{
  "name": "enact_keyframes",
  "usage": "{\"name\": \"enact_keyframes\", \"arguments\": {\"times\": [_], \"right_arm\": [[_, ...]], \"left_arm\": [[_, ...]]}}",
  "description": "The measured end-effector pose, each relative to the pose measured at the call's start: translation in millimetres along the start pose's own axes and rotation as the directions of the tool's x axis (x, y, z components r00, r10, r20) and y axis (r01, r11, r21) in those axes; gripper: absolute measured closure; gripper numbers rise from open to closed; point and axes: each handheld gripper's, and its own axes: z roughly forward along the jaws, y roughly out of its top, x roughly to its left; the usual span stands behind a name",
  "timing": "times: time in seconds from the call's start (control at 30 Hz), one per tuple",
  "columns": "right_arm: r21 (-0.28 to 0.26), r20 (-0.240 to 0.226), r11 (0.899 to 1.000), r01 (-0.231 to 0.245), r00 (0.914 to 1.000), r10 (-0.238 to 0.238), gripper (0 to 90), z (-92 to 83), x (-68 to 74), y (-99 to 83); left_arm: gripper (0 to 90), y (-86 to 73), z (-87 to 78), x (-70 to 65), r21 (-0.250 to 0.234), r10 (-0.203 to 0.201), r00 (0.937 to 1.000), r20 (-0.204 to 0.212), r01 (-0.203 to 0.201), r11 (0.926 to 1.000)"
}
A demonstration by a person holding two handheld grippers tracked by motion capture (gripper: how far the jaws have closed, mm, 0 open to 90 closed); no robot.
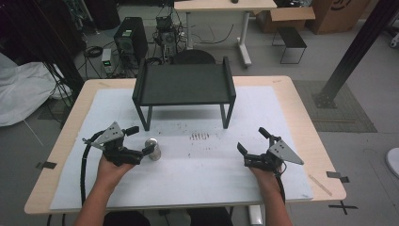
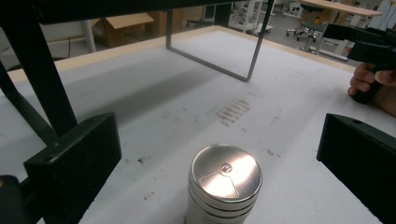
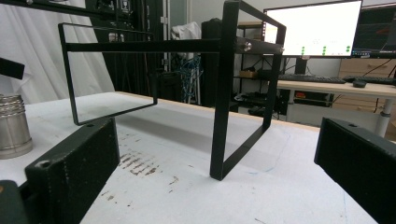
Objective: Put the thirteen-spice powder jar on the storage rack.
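Left gripper (image 1: pixel 139 140) sits jaws wide open around the ribbed metal can (image 1: pixel 152 149) near the table's left edge, right gripper (image 1: pixel 254 142) open too, so squeezing shut looks next.

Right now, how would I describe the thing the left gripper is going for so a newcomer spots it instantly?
Find the black metal stand on the white mat. In front of its left leg stands a small silver can, between the open left gripper jaws. It is the one shiny, ribbed cylinder there.

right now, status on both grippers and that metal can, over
Left gripper open, jaws either side of the metal can, not touching. Right gripper open, holds nothing. Can upright on the white mat. Black stand behind, apart from it.
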Motion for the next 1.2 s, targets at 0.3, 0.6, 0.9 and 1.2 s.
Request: {"name": "enact_keyframes", "arguments": {"times": [0.3,0.6,0.9,1.2], "right_arm": [[-0.001,-0.001,1.000,-0.001,1.0000,0.001,0.0,0.0,-0.1,0.0],[-0.002,0.000,1.000,-0.001,1.0000,0.001,0.0,-0.3,-0.1,0.0],[-0.004,0.000,1.000,-0.002,1.0000,0.002,0.0,-0.4,-0.1,-0.1],[-0.005,-0.001,1.000,-0.002,1.0000,0.002,0.0,-0.4,-0.3,-0.1]], "left_arm": [[0.2,-2.6,7.0,-1.9,0.059,-0.008,1.0000,0.002,0.008,0.9983],[0.2,-4.4,12.8,-3.9,0.098,-0.008,0.9999,-0.010,0.009,0.9952],[0.2,-7.9,17.5,-7.1,0.127,-0.005,0.9998,-0.020,0.007,0.9919],[0.5,-11.3,21.5,-7.7,0.164,-0.007,0.9995,-0.031,0.012,0.9864]]}}
